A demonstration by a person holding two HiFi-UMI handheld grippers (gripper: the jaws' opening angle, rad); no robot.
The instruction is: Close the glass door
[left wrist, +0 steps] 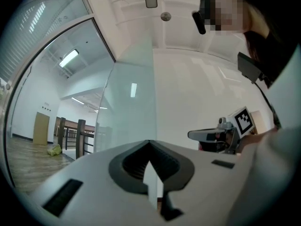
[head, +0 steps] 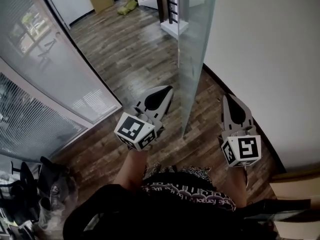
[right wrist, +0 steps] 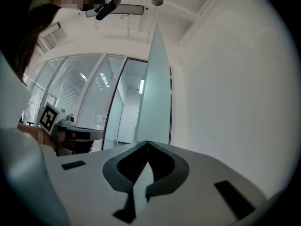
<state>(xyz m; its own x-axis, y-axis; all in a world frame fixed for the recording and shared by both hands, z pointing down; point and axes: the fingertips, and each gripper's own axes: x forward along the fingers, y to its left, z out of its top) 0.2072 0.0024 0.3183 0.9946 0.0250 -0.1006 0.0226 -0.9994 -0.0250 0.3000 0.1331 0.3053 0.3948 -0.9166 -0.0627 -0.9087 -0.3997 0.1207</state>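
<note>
Frosted, pale green glass door (head: 194, 54) stands upright, swung open, its free edge facing us, angled out from the white wall (head: 270, 59) over wood flooring (head: 135, 54).

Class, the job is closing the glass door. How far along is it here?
Done: nothing yet; the door stands open, its edge toward the person. In hand: the left gripper and right gripper sit either side of that edge, both shut and empty; no contact with the glass is evident. Left: swing the door closed.
</note>
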